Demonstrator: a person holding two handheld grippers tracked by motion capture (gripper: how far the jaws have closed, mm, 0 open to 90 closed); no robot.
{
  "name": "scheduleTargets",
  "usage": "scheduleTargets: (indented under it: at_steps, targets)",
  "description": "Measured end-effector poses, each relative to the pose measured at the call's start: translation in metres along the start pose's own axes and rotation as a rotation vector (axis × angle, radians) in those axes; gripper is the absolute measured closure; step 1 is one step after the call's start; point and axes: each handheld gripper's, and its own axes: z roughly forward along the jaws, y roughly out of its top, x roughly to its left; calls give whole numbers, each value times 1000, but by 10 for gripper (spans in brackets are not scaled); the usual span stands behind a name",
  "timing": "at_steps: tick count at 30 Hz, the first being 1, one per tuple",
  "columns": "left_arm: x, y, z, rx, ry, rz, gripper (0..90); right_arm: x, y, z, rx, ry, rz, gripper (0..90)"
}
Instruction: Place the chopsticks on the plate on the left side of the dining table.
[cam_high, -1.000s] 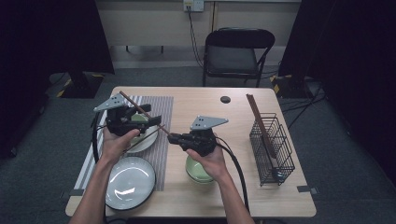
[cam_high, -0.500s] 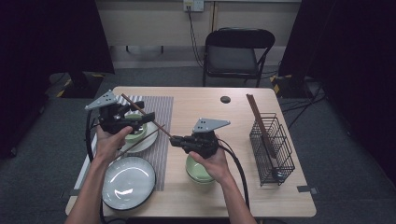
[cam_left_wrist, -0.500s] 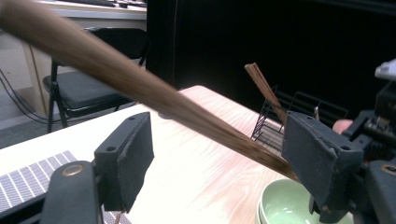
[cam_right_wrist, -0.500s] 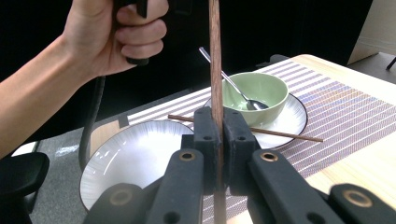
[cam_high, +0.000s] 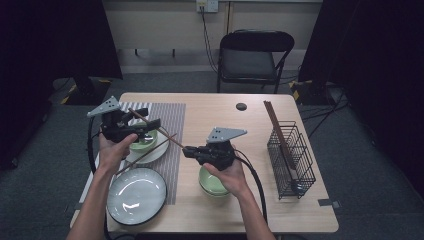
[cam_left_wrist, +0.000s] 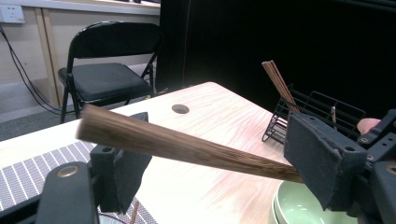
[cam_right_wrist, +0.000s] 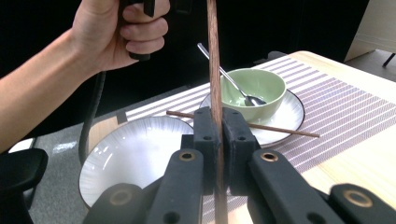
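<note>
Chopstick (cam_right_wrist: 214, 70) dark brown, wood-grained, slender; pinched by right hand-held gripper (cam_right_wrist: 218, 135); left spread.

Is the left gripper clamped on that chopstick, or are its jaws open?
Open. In the left gripper view the chopstick passes between the left gripper jaws with clear gaps; the right gripper clamps it.

A black folding metal chair (cam_high: 252, 55) is standing behind the light wooden table (cam_high: 220, 112). A black wire basket (cam_high: 291, 155) is sitting near the table's right edge, with a bundle of dark brown chopsticks (cam_high: 277, 127) leaning out of it. A grey striped placemat (cam_high: 170, 120) is lying on the left side. A large white plate with a dark rim (cam_high: 136, 195) is resting at the front left. A white wall socket (cam_high: 207, 5) is showing on the back wall.
</note>
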Motion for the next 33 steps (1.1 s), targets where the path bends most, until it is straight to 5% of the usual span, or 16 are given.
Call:
scheduleTargets:
  at_steps: [33]
  targets:
    - [18,-19,-1,31,47,-36,266,-4,0,-12,9,-8,19,857]
